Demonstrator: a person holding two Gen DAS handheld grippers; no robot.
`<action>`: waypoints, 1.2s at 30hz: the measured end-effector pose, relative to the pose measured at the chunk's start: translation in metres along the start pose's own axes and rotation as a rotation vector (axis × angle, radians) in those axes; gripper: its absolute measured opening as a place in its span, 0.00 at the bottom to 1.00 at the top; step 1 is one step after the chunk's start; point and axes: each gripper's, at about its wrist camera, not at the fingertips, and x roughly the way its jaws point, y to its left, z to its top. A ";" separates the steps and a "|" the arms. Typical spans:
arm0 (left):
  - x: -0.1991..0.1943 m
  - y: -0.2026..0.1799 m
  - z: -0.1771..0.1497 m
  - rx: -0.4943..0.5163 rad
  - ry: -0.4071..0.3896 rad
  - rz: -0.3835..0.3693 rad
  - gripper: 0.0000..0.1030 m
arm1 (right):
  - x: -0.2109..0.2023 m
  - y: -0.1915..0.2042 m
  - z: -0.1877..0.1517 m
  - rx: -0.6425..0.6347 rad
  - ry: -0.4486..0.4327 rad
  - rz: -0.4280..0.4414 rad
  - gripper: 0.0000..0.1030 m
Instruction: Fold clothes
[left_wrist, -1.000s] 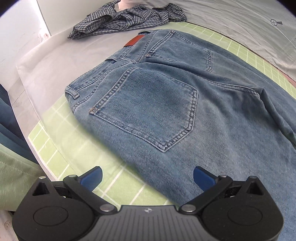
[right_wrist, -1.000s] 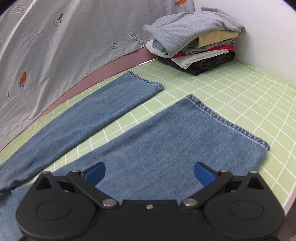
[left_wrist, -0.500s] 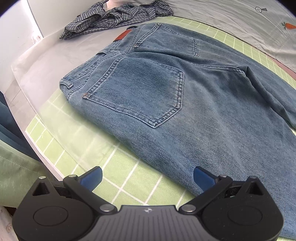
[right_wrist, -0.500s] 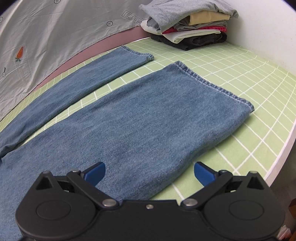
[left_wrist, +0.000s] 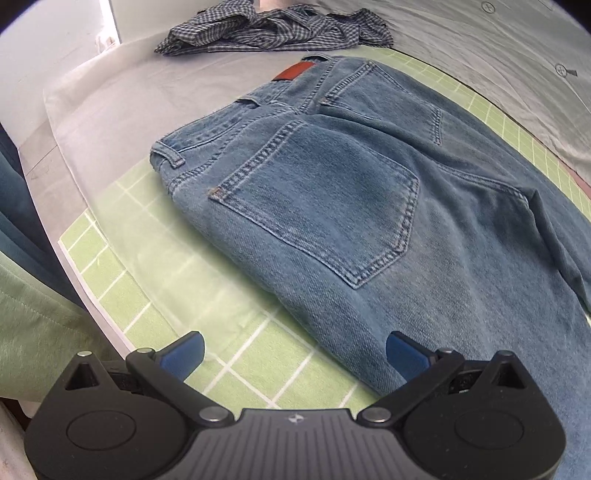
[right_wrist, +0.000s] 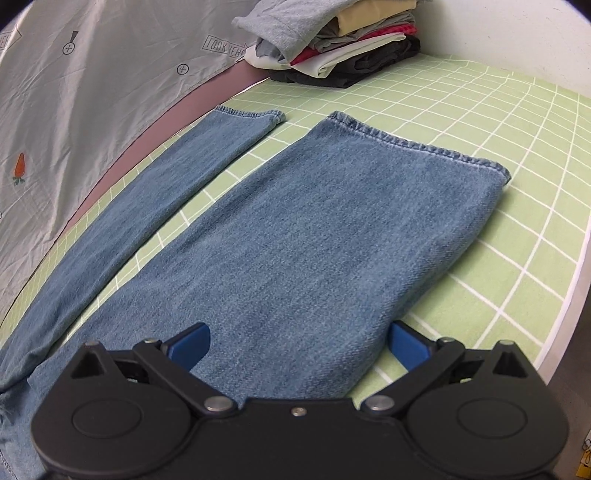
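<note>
Blue denim jeans (left_wrist: 351, 206) lie back-side up on the green grid-lined mat covering the tabletop (left_wrist: 122, 317), both legs spread apart and not yet brought together, so the first fold looks still to come. The left gripper (left_wrist: 294, 352) hovers low at the near hip edge, blue fingers (left_wrist: 183, 352) spread wide, holding nothing. Over on the other end, the right gripper (right_wrist: 299, 345) sits just above the near leg (right_wrist: 332, 229), fingers (right_wrist: 408, 345) spread too, empty. The far leg (right_wrist: 159, 192) runs along the mat's far edge, well apart at the hems. Next move, I'd judge: pinch the near side seam at waist and leg together, then carry it over onto the far leg. The denim looks thick and fairly flat, with a rust-brown patch (left_wrist: 293, 71) at the waistband.
</note>
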 end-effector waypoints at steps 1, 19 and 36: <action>0.001 0.004 0.003 -0.013 -0.002 -0.001 1.00 | 0.000 0.001 0.000 0.002 0.000 -0.009 1.00; 0.039 0.060 0.071 -0.201 0.003 -0.037 0.75 | 0.001 -0.013 0.014 0.261 -0.007 -0.032 1.00; 0.047 0.067 0.079 -0.274 0.019 -0.115 0.16 | 0.006 -0.045 0.026 0.451 0.019 -0.022 0.05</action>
